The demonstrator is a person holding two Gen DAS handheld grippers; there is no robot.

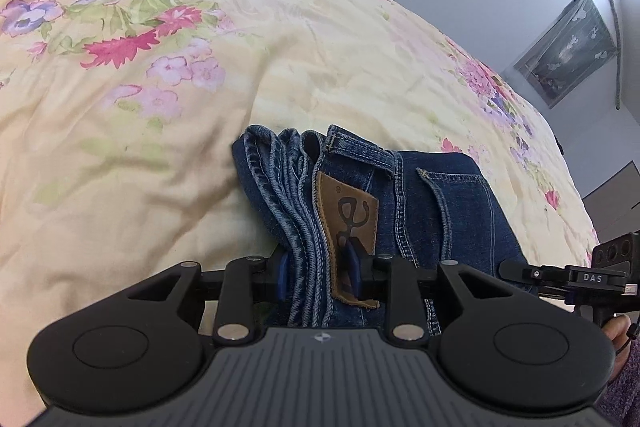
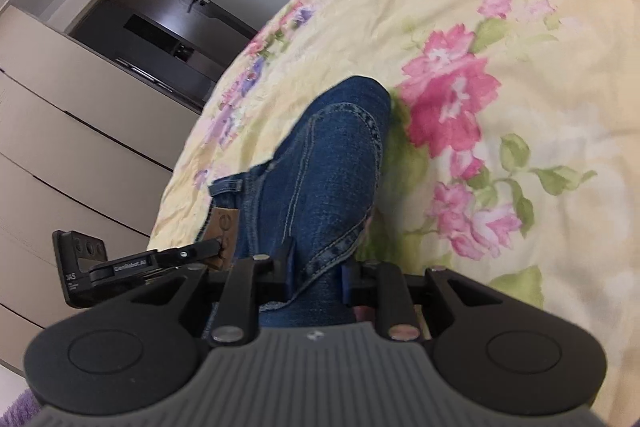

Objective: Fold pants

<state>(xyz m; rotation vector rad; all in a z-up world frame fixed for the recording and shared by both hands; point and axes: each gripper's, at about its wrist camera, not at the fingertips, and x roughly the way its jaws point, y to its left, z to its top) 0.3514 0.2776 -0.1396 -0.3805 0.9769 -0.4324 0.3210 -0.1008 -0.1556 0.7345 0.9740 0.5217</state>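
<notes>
Lying folded into a compact bundle on the pale yellow quilted bedspread printed with pink and purple flowers (image 1: 160,131), the dark blue denim pants (image 1: 440,203) are seen from both wrist views. In the left view, several stacked layers of faded, pale-stitched hem and waistband edge are shown as thick ridges, and a brown leather brand patch (image 1: 352,223) stamped with a dark figure is sewn beside a belt loop. The left gripper (image 1: 318,271) is clamped on this stack, its blue-padded jaws pressed against either side of the layered edges and the patch. In the right view, the bundle (image 2: 332,163) is seen as a rounded fold of smooth denim crossed by curved pale seams, resting on the rumpled bedspread (image 2: 520,27). The right gripper (image 2: 316,275) is closed on the near denim edge, cloth being pinched between its jaws. The other gripper's black body is seen beside the patch (image 2: 224,227). Beige cabinet panels (image 2: 60,115) and a dark wooden door (image 2: 160,23) are visible beyond the bed.
</notes>
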